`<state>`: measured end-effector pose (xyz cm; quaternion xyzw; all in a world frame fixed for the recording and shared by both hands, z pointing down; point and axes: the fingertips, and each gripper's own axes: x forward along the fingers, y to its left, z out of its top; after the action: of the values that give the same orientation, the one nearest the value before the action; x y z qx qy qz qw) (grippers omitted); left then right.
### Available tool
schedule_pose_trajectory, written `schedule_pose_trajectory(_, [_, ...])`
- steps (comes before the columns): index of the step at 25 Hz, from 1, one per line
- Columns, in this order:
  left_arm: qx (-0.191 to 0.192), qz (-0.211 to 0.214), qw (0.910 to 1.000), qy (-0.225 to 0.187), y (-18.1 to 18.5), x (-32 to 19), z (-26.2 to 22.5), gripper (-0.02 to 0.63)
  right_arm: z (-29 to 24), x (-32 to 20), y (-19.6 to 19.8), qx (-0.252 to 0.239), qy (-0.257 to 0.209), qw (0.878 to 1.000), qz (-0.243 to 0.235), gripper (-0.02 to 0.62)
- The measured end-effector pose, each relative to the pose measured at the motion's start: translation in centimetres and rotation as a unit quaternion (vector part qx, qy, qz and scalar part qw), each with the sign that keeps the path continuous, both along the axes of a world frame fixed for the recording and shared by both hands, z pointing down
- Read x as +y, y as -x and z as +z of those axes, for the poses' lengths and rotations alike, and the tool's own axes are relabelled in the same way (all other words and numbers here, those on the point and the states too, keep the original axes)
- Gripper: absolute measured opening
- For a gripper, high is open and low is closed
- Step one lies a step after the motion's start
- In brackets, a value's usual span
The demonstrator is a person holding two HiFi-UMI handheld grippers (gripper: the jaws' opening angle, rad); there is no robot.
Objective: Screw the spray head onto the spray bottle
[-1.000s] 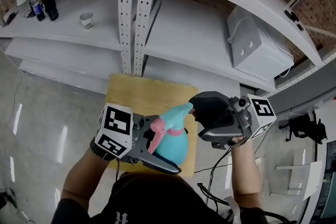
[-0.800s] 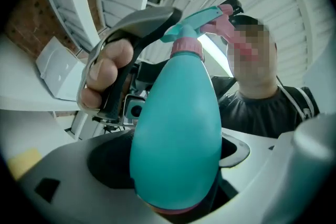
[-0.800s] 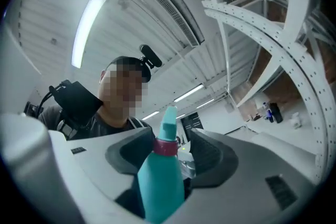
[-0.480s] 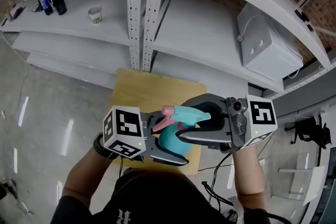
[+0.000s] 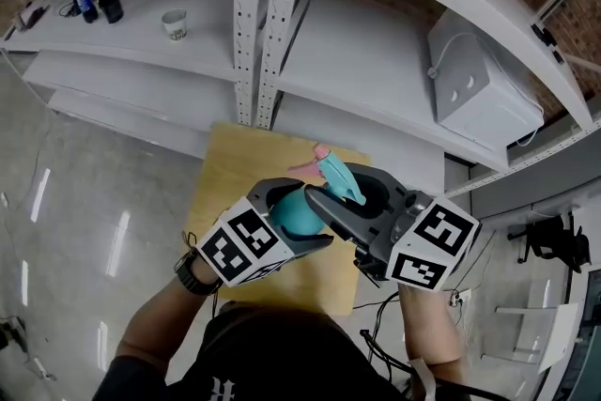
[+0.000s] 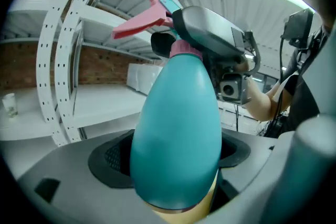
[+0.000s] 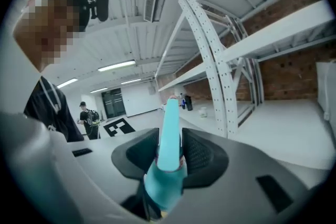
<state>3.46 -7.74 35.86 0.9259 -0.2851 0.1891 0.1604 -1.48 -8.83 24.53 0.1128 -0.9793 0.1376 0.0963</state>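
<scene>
**Q:** What does each tool hold?

**A:** My left gripper (image 5: pixel 296 219) is clamped on the teal body of the spray bottle (image 6: pixel 176 128), one pad on either side. My right gripper (image 7: pixel 169 155) has just been closing. The spray head (image 5: pixel 338 178) stands between its pads, which press on the head's teal top.

**Q:** Where does the work lie?

**A:** I take the wooden table (image 5: pixel 235 164) as reference. The bottle is over its near right part, and I cannot tell whether the base touches the table. The head sits on the bottle's neck at a pink collar (image 6: pixel 184 50), and its pink trigger (image 6: pixel 139 26) is over the table's far part. Beyond the table stands a white shelf rack (image 5: pixel 249 23). On the rack, a white box (image 5: pixel 479 75) lies beyond and right of the table, and a cup (image 5: pixel 175 23) beyond and left.
</scene>
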Motion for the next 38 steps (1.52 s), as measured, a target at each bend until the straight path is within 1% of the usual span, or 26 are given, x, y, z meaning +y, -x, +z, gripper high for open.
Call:
schedule_pose_trajectory(1, [-0.002,-0.004,1.0000,0.003,0.0,-0.1,0.3,0.431,0.3,-0.3,0.0,0.002,0.008,1.000,0.015,0.138])
schedule_pose_trajectory(2, [0.006,0.000,0.9999,0.011,-0.1,0.0,0.5,0.431,0.5,-0.4,0.0,0.001,0.014,1.000,0.026,0.138])
schedule_pose_trajectory(4, [0.040,0.024,0.9983,0.035,-0.6,0.6,0.5,0.431,0.5,-0.4,0.1,-0.007,0.024,0.999,0.028,0.140])
schedule_pose_trajectory(6, [0.076,0.054,0.9942,0.054,-1.1,1.4,0.0,0.431,-0.1,0.1,0.1,-0.030,0.035,0.999,0.013,0.140])
schedule_pose_trajectory(9, [0.128,0.096,0.9847,0.069,-1.5,2.3,-1.5,0.431,-1.8,0.8,-0.5,-0.083,0.064,0.994,-0.018,0.147])
schedule_pose_trajectory(11, [0.163,0.126,0.9755,0.077,-1.8,2.9,-2.7,0.431,-3.1,1.3,-1.4,-0.126,0.092,0.987,-0.046,0.198])
schedule_pose_trajectory(12, [0.180,0.143,0.9699,0.080,-1.9,3.4,-3.4,0.431,-3.8,1.5,-2.1,-0.151,0.101,0.981,-0.063,0.221])
schedule_pose_trajectory(14, [0.208,0.180,0.9580,0.082,-2.0,4.5,-4.7,0.431,-5.6,1.8,-4.1,-0.212,0.110,0.966,-0.099,0.227])
schedule_pose_trajectory(16, [0.226,0.217,0.9461,0.082,-2.2,5.7,-6.0,0.431,-7.5,1.8,-6.4,-0.280,0.112,0.943,-0.141,0.227])
schedule_pose_trajectory(18, [0.241,0.257,0.9322,0.083,-2.6,7.2,-7.2,0.431,-8.5,1.6,-8.2,-0.331,0.109,0.919,-0.186,0.227])
schedule_pose_trajectory(19, [0.247,0.281,0.9233,0.085,-3.0,8.1,-7.8,0.431,-8.6,1.5,-8.5,-0.342,0.105,0.910,-0.209,0.227])
schedule_pose_trajectory(20, [0.254,0.309,0.9124,0.086,-3.3,9.1,-8.5,0.431,-8.4,1.4,-8.4,-0.344,0.100,0.905,-0.231,0.228])
schedule_pose_trajectory(21, [0.262,0.339,0.8993,0.089,-3.8,10.2,-9.0,0.431,-8.1,1.5,-8.0,-0.341,0.094,0.900,-0.255,0.227])
schedule_pose_trajectory(22, [0.270,0.370,0.8840,0.093,-4.2,11.4,-9.5,0.431,-7.9,1.7,-7.4,-0.340,0.091,0.893,-0.280,0.229])
schedule_pose_trajectory(23, [0.280,0.400,0.8669,0.100,-4.6,12.6,-10.0,0.431,-7.9,2.2,-6.9,-0.341,0.087,0.884,-0.308,0.229])
schedule_pose_trajectory(25, [0.298,0.452,0.8328,0.117,-5.5,14.9,-10.8,0.431,-8.8,3.9,-6.0,-0.347,0.072,0.858,-0.371,0.258])
schedule_pose_trajectory(26, [0.304,0.472,0.8181,0.124,-5.9,15.8,-11.1,0.431,-9.3,5.0,-5.8,-0.349,0.059,0.842,-0.406,0.272])
schedule_pose_trajectory(27, [0.310,0.489,0.8050,0.130,-6.2,16.6,-11.3,0.431,-9.7,6.3,-5.8,-0.349,0.045,0.824,-0.444,0.279])
schedule_pose_trajectory(29, [0.326,0.512,0.7819,0.142,-6.5,17.6,-11.8,0.431,-10.0,9.0,-6.2,-0.340,0.016,0.789,-0.511,0.279])
schedule_pose_trajectory(30, [0.335,0.519,0.7723,0.148,-6.5,17.9,-12.0,0.431,-9.9,10.2,-6.2,-0.331,0.003,0.778,-0.534,0.278])
schedule_pose_trajectory(31, [0.343,0.523,0.7652,0.152,-6.5,18.1,-12.2,0.431,-9.7,11.1,-6.2,-0.321,-0.009,0.773,-0.548,0.278])
schedule_pose_trajectory(32, [0.348,0.525,0.7607,0.156,-6.4,18.1,-12.3,0.431,-9.5,11.7,-6.0,-0.310,-0.019,0.773,-0.554,0.278])
schedule_pose_trajectory(33, [0.353,0.524,0.7589,0.158,-6.2,18.1,-12.2,0.431,-9.3,12.2,-5.8,-0.301,-0.025,0.775,-0.555,0.278])
schedule_pose_trajectory(34, [0.355,0.522,0.7593,0.159,-6.1,18.0,-12.1,0.431,-9.1,12.5,-5.6,-0.293,-0.027,0.778,-0.555,0.276])
schedule_pose_trajectory(36, [0.355,0.516,0.7629,0.160,-6.0,17.9,-11.8,0.431,-8.9,12.6,-5.3,-0.277,-0.029,0.789,-0.548,0.274])
schedule_pose_trajectory(38, [0.358,0.509,0.7662,0.160,-5.9,17.7,-11.7,0.431,-8.7,12.2,-5.1,-0.265,-0.024,0.802,-0.534,0.228])
